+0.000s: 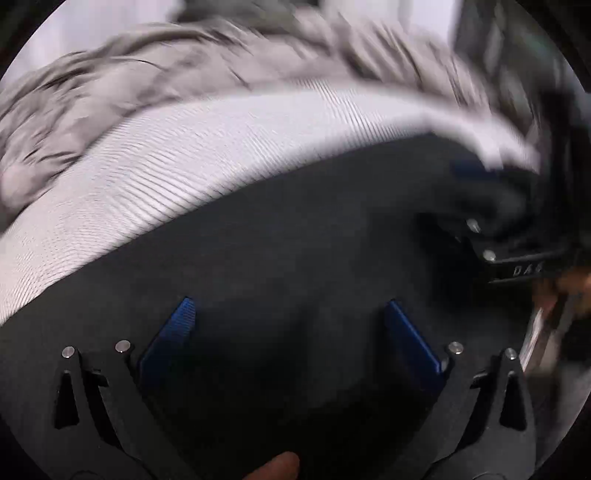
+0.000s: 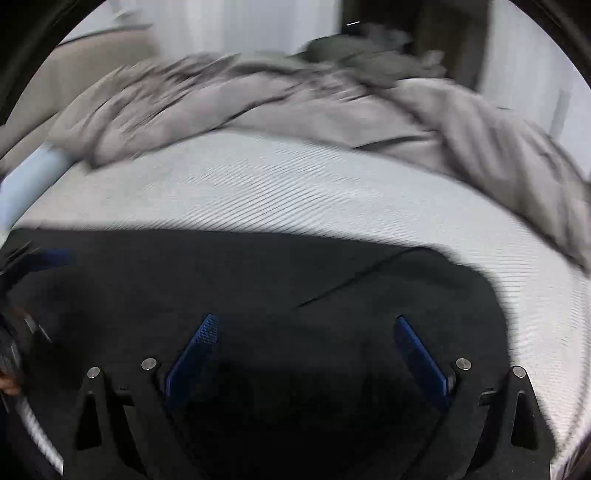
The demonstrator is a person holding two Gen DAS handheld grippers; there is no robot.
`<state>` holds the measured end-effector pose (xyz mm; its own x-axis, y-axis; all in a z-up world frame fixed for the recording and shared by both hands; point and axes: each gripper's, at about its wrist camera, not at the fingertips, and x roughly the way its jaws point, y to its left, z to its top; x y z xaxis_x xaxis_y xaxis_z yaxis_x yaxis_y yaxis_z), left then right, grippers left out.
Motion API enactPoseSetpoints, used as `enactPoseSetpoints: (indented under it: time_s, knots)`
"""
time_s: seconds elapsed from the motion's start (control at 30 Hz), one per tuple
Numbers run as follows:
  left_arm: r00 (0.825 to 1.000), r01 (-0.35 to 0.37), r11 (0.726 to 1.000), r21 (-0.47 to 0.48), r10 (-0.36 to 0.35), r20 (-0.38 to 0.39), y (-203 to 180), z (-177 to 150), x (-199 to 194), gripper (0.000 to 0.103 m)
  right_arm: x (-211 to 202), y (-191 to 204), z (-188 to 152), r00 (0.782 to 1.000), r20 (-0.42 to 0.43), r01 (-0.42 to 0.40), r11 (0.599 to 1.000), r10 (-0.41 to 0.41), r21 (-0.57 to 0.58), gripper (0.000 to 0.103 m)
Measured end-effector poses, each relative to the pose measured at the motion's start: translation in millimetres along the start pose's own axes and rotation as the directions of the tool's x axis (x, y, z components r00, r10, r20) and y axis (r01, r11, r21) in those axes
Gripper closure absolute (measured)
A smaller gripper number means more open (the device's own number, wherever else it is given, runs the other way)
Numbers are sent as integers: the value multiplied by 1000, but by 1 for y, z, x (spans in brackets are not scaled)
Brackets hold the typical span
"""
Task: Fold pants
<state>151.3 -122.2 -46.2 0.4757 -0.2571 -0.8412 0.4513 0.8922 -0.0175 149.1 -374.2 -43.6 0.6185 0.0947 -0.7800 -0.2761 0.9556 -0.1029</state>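
Currently both claws wide, holding nothing: left claw (image 1: pixel 290 314) and right claw (image 2: pixel 304 330) hover over the black pants (image 2: pixel 258 280), spread flat along the bed's (image 2: pixel 295 192) near edge, probably lining up the fold.

White ribbed mattress (image 2: pixel 295 192) with a crumpled grey blanket (image 2: pixel 280 96) heaped along its far side; pale wall (image 2: pixel 236 26) beyond the blanket.

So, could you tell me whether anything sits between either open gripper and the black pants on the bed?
Nothing visible does. The left gripper and right gripper both hang open directly over the black pants, which lie on the white mattress. The crumpled grey blanket lies beyond them.
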Motion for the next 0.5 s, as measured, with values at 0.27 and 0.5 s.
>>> enactPoseSetpoints:
  time_s: [0.27, 0.5]
  knots:
    - [991, -129, 975, -180, 118, -69, 76, -57, -32, 0, 5, -30, -31, 972, -79, 223, 975, -222, 9, 4]
    - [998, -20, 977, -213, 33, 57, 67, -78, -81, 1, -42, -14, -35, 998, 12, 62, 997, -63, 49, 4]
